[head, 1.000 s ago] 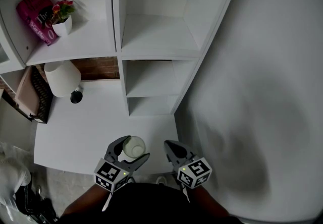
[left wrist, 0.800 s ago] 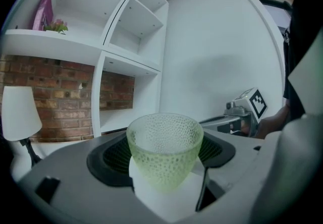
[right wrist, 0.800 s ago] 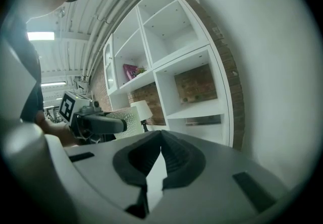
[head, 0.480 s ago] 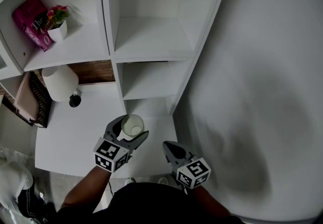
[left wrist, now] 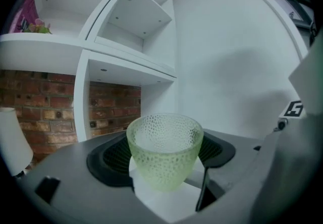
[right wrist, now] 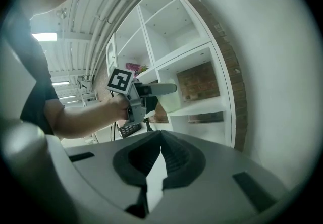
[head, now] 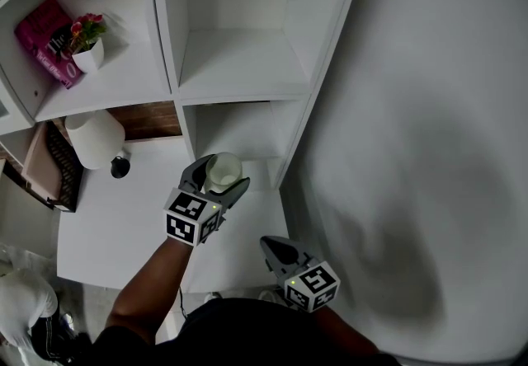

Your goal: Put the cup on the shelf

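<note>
Ahead, the white shelf unit (head: pixel 165 43) fills the upper part of the head view, standing on a white desk (head: pixel 115 224). I hold my left gripper (head: pixel 216 185) at the lower open compartment. Its jaws pinch the pale green dimpled cup (head: pixel 223 168) upright by its sides, so it can go in level. Half a second ago the cup was lower, over the desk. My right gripper (head: pixel 277 249) hangs near my body, jaws pressed together, empty.
</note>
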